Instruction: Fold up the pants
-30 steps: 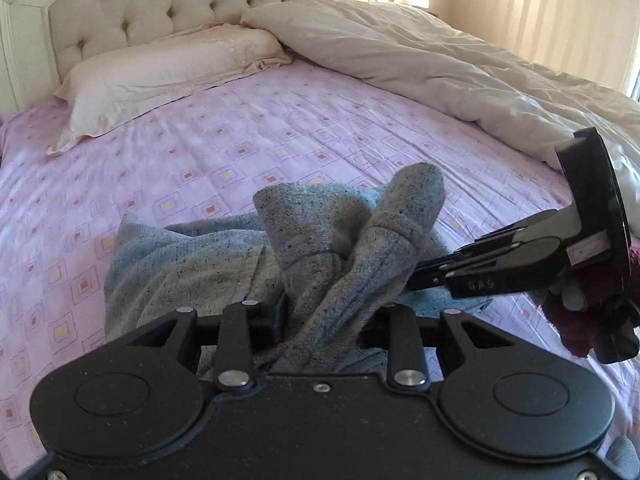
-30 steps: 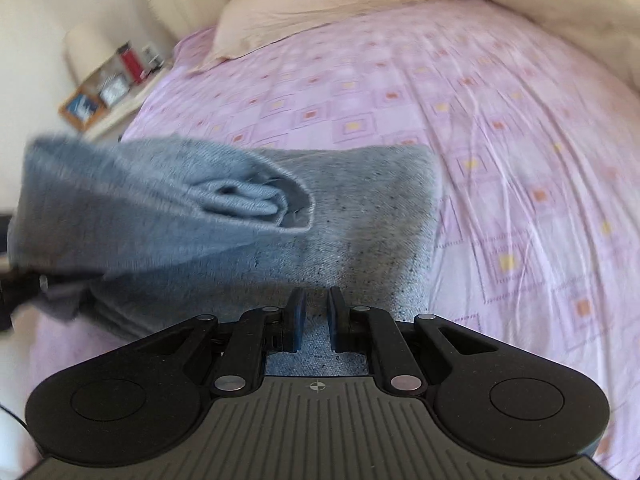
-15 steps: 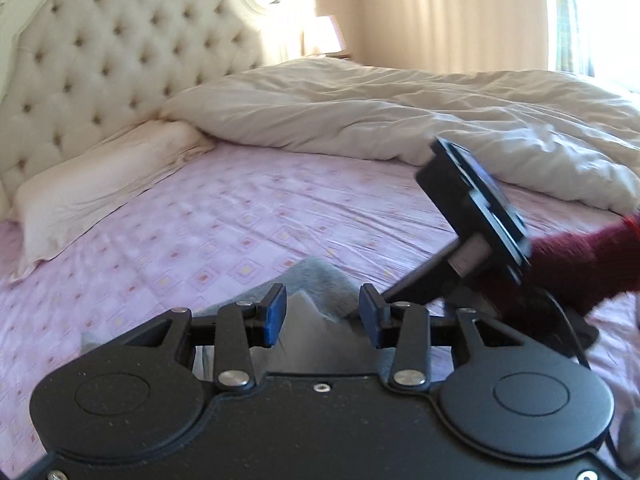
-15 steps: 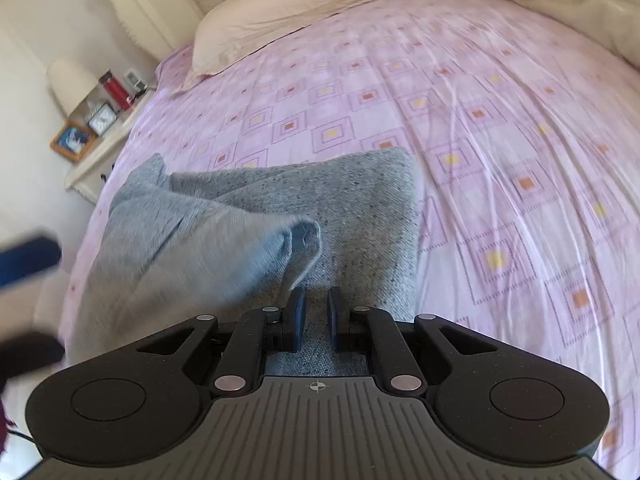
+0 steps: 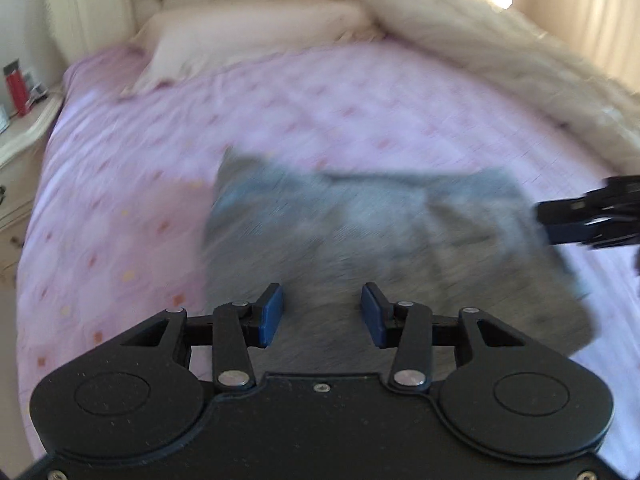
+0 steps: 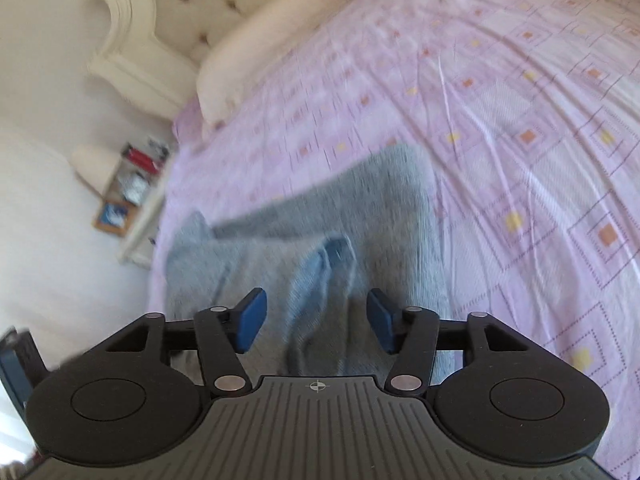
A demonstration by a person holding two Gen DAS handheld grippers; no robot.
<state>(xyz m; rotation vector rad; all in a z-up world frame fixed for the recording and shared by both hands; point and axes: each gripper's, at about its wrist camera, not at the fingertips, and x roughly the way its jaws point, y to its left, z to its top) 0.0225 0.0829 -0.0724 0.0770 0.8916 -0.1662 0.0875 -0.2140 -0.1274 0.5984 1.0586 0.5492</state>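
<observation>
1. Grey pants (image 5: pixel 360 232) lie folded on bed (image 5: pixel 160 168), just ahead of both claws.
2. Left claw (image 5: pixel 322 314) & right claw (image 6: pixel 316 320): spread wide, gripping nothing.
3. Pillow (image 5: pixel 248 36) beyond pants, near headboard; frames blurred.

Pillow (image 5: pixel 248 36) — duvet (image 5: pixel 500 52) — nightstand (image 5: pixel 20 128)

Left tool (image 5: pixel 322 316): fingers spread wide apart, blue pads (image 5: pixel 270 316) facing each other, nothing between them.
Right tool (image 6: pixel 316 320): fingers likewise parted, gripping nothing; it also shows at the left view's right edge.
</observation>
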